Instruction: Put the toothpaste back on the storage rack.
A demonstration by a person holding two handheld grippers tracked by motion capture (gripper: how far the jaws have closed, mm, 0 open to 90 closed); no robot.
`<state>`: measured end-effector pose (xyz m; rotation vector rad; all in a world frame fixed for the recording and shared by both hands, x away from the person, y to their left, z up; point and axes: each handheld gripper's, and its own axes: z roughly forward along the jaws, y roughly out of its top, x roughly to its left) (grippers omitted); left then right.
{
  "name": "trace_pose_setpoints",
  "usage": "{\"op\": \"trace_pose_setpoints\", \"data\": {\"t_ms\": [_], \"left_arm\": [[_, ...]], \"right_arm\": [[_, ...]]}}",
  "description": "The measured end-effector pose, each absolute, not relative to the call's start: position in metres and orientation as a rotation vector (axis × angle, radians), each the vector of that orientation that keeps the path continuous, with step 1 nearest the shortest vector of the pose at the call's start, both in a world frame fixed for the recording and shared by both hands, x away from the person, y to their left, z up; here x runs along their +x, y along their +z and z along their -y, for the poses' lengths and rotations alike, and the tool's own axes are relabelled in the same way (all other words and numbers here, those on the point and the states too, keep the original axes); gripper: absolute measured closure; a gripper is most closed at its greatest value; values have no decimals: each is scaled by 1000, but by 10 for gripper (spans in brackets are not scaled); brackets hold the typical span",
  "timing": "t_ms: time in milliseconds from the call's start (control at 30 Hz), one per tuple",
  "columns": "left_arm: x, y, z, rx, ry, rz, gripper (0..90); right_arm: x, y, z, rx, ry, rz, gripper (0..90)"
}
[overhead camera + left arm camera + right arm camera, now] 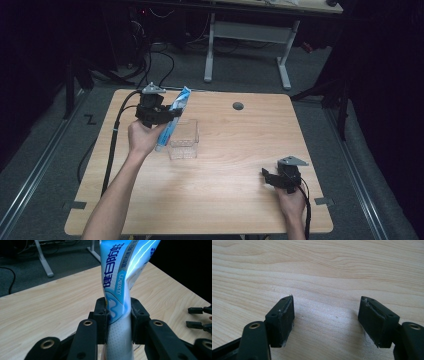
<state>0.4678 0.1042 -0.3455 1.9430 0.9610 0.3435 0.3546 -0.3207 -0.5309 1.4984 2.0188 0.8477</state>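
A blue and white toothpaste tube is held slanted above the table's left half, its lower end over the left rim of a clear plastic box. My left gripper is shut on the tube's middle; in the left gripper view the tube rises between the two pads, pinched and creased. My right gripper rests low over the table near the front right, open with nothing between its fingers. In the right gripper view its pads stand wide apart just above the bare wood.
The wooden table has a round grey grommet near its far edge. A white-legged desk stands beyond on the grey floor. Cables trail off the table's left side.
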Motion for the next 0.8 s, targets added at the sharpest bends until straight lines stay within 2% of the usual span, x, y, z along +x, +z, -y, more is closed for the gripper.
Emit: {"op": "trace_pose_setpoints", "data": {"t_ms": [800], "left_arm": [[494,-355,-87,1913,367,-1008,713]], "right_arm": [[355,-531,320,1495,848,-2022,293]]}}
